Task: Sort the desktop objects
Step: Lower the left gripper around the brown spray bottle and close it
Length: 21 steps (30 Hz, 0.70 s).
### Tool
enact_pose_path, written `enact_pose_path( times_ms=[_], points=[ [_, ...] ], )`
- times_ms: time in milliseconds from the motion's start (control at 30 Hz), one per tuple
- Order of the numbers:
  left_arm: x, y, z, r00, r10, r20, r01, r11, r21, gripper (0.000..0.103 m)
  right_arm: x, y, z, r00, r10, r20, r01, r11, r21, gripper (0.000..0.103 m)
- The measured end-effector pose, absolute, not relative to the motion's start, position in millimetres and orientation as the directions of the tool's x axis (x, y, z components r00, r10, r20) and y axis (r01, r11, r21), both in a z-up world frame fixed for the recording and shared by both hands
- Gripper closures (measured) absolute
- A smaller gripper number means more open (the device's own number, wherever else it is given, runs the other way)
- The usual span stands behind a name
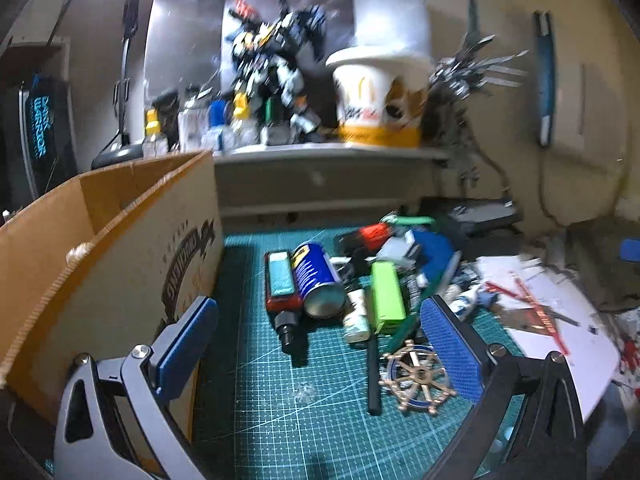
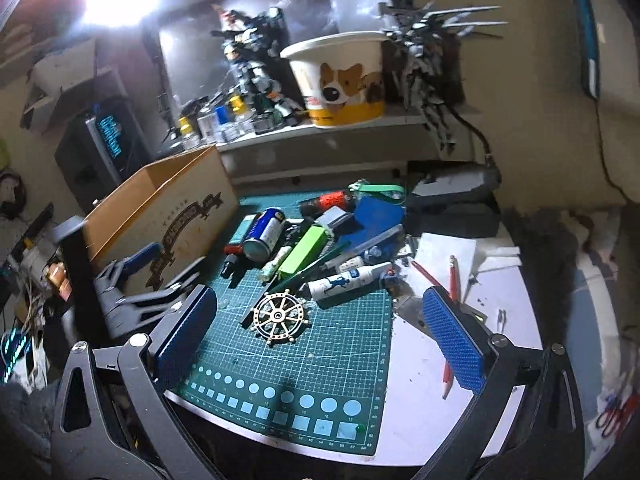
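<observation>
A pile of small objects lies on the green cutting mat (image 1: 280,420) (image 2: 340,352): a blue spray can (image 1: 316,280) (image 2: 264,234), a lime green box (image 1: 386,296) (image 2: 306,250), a red and teal item (image 1: 280,280), a ship's-wheel ornament (image 1: 416,378) (image 2: 278,316), a white glue bottle (image 2: 348,280). My left gripper (image 1: 316,340) is open and empty, beside the cardboard box (image 1: 100,260) (image 2: 160,208); it also shows in the right wrist view (image 2: 160,264). My right gripper (image 2: 320,328) is open and empty above the mat's front part.
A shelf (image 1: 320,152) at the back holds paint bottles, a robot model (image 1: 272,72) and a paper bucket (image 1: 376,100) (image 2: 340,80). Papers and red pencils (image 2: 452,276) lie right of the mat. A dark device (image 2: 452,188) sits at the back right.
</observation>
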<state>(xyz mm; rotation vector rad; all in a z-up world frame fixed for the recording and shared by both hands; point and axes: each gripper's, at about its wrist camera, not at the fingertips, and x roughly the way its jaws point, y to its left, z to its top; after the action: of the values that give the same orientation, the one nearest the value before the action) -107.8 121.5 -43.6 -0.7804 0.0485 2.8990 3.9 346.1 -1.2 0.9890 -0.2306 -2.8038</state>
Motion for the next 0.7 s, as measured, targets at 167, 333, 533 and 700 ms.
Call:
enact_pose_path(
  times_ms=[167,333,533,700],
  points=[
    [-131.2,121.1,-55.8,-0.821,0.109,-0.560,-0.103,-0.994,-0.043,0.004,-16.2,353.0,-11.3,-0.759,-0.262,-0.596,0.140,-0.960,0.243,0.000],
    [-163.8,110.4,-67.9,-0.757,0.076,-0.649,-0.044,-0.997,-0.065,0.025,-33.6,355.2,-23.7,-0.745,-0.341,-0.574,0.188,-0.932,0.309,0.000],
    [-191.5,103.9,-90.5,-0.667,0.084,-0.741,-0.033,-0.996,-0.084,0.047,-49.0,353.6,-38.1,-0.721,-0.389,-0.573,0.216,-0.912,0.348,0.000],
    [-203.8,101.7,-107.9,-0.595,0.107,-0.796,-0.040,-0.994,-0.104,0.066,-55.2,354.2,-48.0,-0.702,-0.404,-0.587,0.215,-0.906,0.366,0.000]
  ],
)
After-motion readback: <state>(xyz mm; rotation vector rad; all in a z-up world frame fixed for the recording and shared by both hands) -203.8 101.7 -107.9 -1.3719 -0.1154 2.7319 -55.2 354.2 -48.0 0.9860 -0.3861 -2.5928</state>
